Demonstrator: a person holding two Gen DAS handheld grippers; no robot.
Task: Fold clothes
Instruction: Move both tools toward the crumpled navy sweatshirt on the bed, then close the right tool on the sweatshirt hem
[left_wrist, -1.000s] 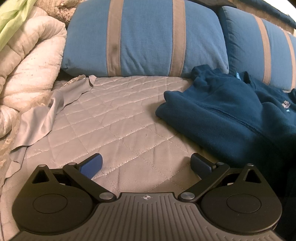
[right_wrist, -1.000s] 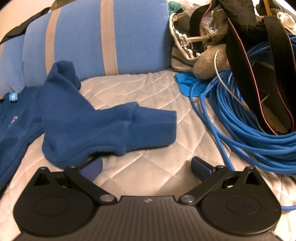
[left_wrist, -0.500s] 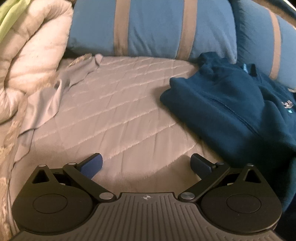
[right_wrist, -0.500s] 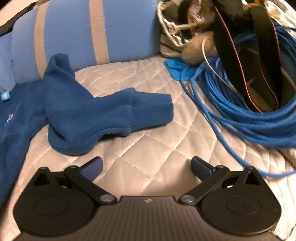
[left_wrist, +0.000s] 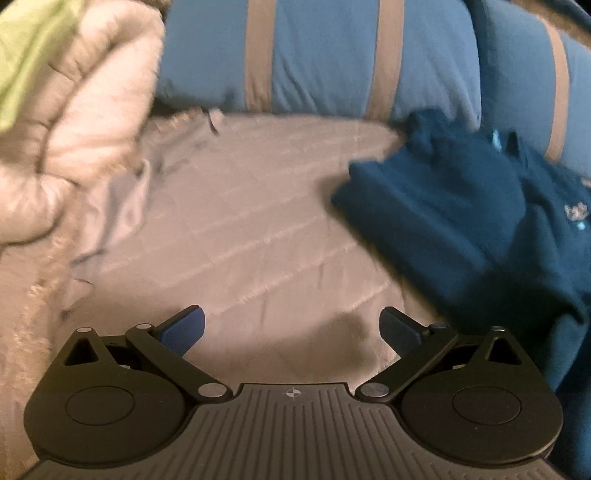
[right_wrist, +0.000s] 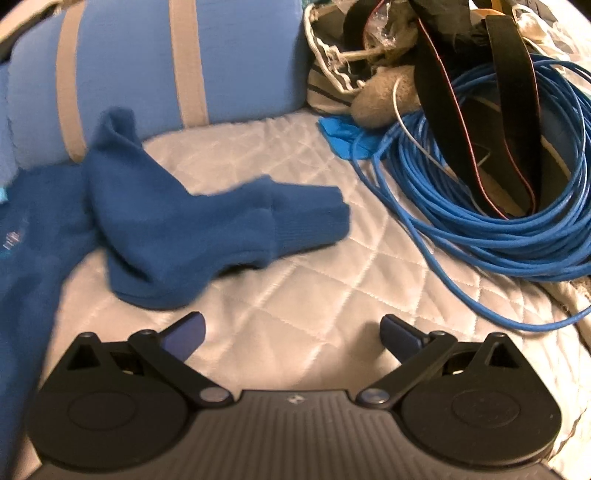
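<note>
A dark blue fleece sweater (left_wrist: 480, 229) lies on the quilted bed cover (left_wrist: 258, 236), at the right of the left wrist view. My left gripper (left_wrist: 291, 326) is open above bare quilt, to the left of the sweater, holding nothing. In the right wrist view the sweater's sleeve (right_wrist: 221, 232) is bent across the quilt, its cuff (right_wrist: 310, 221) pointing right, and the sweater body (right_wrist: 33, 243) fills the left edge. My right gripper (right_wrist: 291, 332) is open just in front of the sleeve, with nothing between its fingers.
Blue pillows with tan stripes (left_wrist: 325, 55) line the back. A rolled cream duvet (left_wrist: 66, 129) and a grey cloth (left_wrist: 125, 199) sit at the left. A coil of blue cable (right_wrist: 491, 206), black straps (right_wrist: 443, 96) and a striped bag (right_wrist: 332, 85) crowd the right.
Both grippers have pulled back from the sweater and stayed open. The left view has swung left, leaving the sweater farther right. The sleeve sits farther from the right gripper's fingers.
</note>
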